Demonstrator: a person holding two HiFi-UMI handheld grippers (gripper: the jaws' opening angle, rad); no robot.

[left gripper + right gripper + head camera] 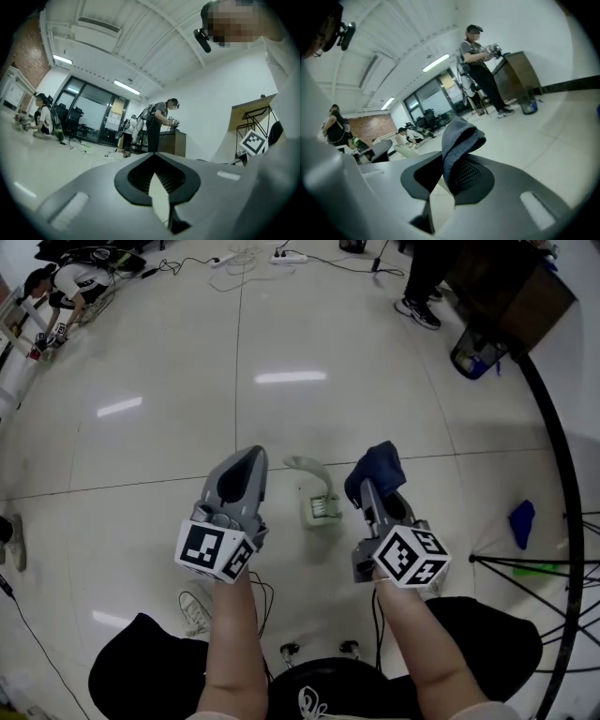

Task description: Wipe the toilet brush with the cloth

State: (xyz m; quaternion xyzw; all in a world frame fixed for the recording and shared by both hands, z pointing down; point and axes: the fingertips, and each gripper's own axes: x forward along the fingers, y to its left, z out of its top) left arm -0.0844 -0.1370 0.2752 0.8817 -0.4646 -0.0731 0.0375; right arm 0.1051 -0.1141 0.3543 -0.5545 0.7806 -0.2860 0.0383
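Note:
A pale green toilet brush stands in its holder on the tiled floor, between my two grippers in the head view. My right gripper is shut on a dark blue cloth, which bunches up above the fingertips just right of the brush. The right gripper view shows the cloth pinched between the jaws of the right gripper. My left gripper hangs just left of the brush, its jaws together and holding nothing. In its own view the left gripper shows only the room beyond.
A blue object lies on the floor at right beside black stand legs. A person's shoes and a dark bin are at the far right. A power strip with cables lies at the back. Another person crouches far left.

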